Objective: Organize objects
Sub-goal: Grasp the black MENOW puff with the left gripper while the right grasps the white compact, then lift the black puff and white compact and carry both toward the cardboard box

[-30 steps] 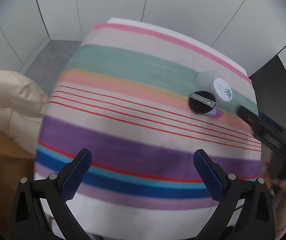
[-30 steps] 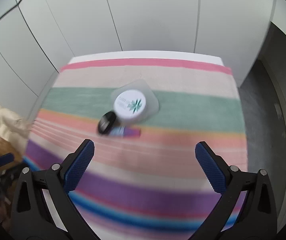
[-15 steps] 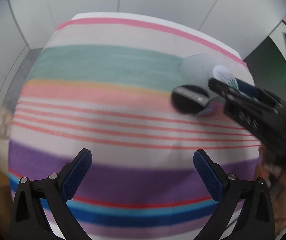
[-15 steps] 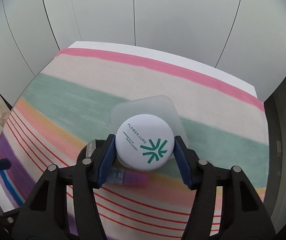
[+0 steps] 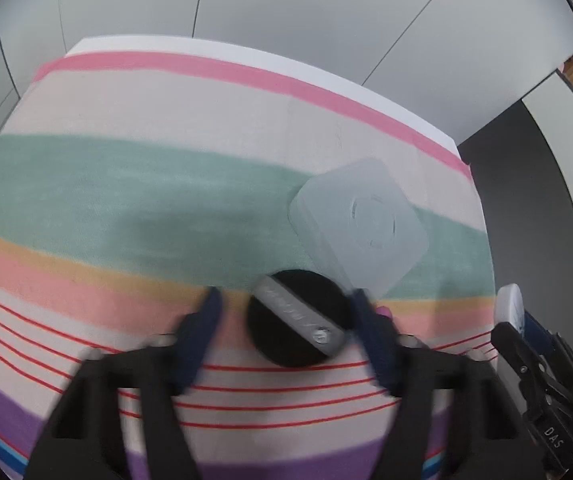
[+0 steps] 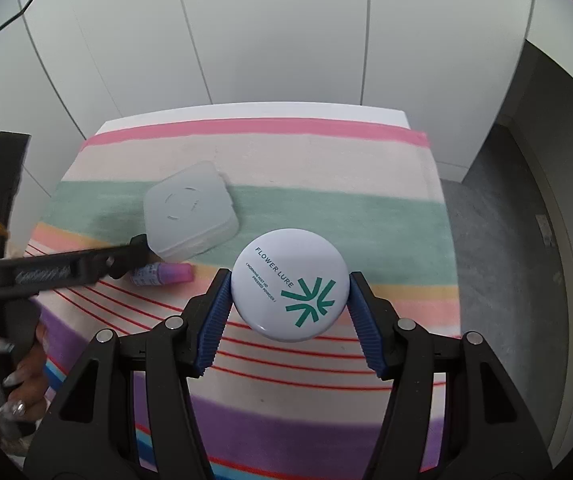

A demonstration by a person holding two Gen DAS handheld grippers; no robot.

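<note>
Right hand-held gripper [image 6: 289,297]: clamped on the round white powder compact with a green leaf mark [image 6: 289,284], blue pads on its left and right rims, lid facing the camera; held clear above the striped cloth on the desk [image 6: 326,168].

Left hand-held gripper [image 5: 284,320]: jaws just closing around the round black compact with a silver band across its lid [image 5: 295,317]; right pad at or against the rim, a gap showing on the left pad's side, so not yet pinched as far as the blur lets on.

Black compact, position: on the pink and red-lined stripes, dead centre between the left pads, directly ahead along the fingers.

Black compact, axis: round, so no preferred grip line; silver band running diagonally, upper left to lower right.

Small purple-pink tube with a white label [image 6: 162,273]: lying flat just beside the black compact's far right side, long axis along the stripes; mostly hidden behind the right pad in the left view.

Translucent frosted square box [image 5: 360,226]: farther out on the green stripe, just beyond the black compact, lid on.

Nearer hand: left for the black compact, tube and box; right already loaded.

Likely next: finishing the left pinch, judging by the remaining gap.
</note>
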